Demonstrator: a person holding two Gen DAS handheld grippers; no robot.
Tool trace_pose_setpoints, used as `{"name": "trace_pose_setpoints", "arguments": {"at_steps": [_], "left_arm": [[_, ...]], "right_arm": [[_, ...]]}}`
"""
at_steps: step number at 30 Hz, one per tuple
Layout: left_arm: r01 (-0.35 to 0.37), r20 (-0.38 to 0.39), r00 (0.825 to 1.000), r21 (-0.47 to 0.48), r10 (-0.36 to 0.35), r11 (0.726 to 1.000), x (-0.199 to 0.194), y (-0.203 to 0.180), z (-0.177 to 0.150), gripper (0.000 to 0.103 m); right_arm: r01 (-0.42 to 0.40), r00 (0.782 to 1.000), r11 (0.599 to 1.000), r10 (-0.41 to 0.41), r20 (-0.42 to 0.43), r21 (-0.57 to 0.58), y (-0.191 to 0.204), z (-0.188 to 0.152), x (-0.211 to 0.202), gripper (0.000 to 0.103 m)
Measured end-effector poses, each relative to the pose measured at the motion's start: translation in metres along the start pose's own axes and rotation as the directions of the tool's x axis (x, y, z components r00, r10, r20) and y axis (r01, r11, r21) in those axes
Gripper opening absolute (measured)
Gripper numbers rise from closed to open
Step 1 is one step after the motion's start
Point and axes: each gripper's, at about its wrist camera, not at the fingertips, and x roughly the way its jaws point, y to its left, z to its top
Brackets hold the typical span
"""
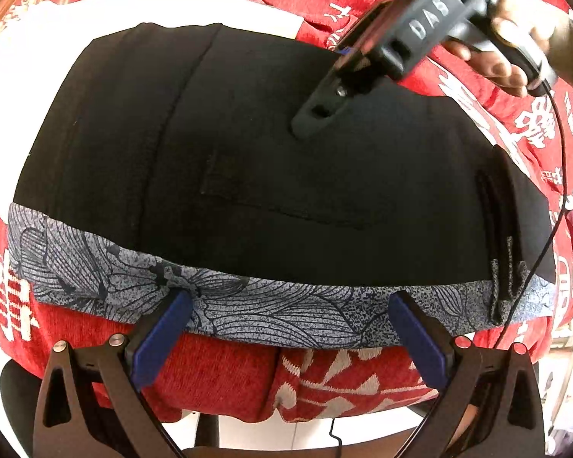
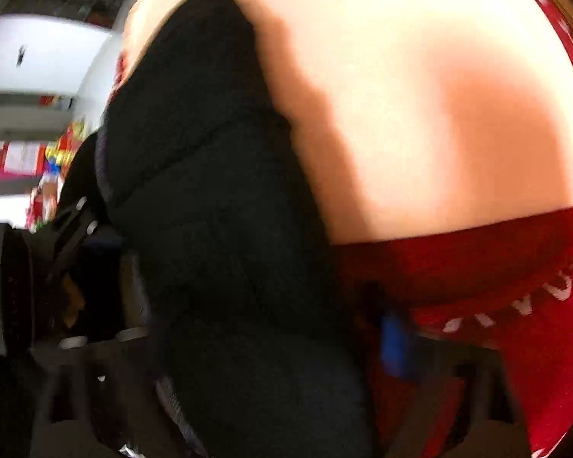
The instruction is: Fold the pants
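While the black folded pants (image 1: pixel 271 160) with a grey patterned waistband lie crosswise on the red printed cloth (image 1: pixel 217 374), the left gripper (image 1: pixel 290 328) straddles that near band, wide and empty; the right gripper (image 1: pixel 313 122) presses down mid-fabric, its spread unclear.

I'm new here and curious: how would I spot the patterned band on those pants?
Find the red printed cloth, then the black pants lying on it. Along their near edge runs the grey band, the only part with dark leaf-like line drawings.
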Motion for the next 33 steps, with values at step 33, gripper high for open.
{"name": "trace_pose_setpoints", "arguments": {"at_steps": [33], "left_arm": [[0.344, 0.018, 0.925, 0.389, -0.381, 0.855, -0.042, 0.091, 0.084, 0.103]], "right_arm": [[0.598, 0.785, 0.773, -0.513, 0.347, -0.212, 0.154, -0.070, -0.027, 0.016]]}}
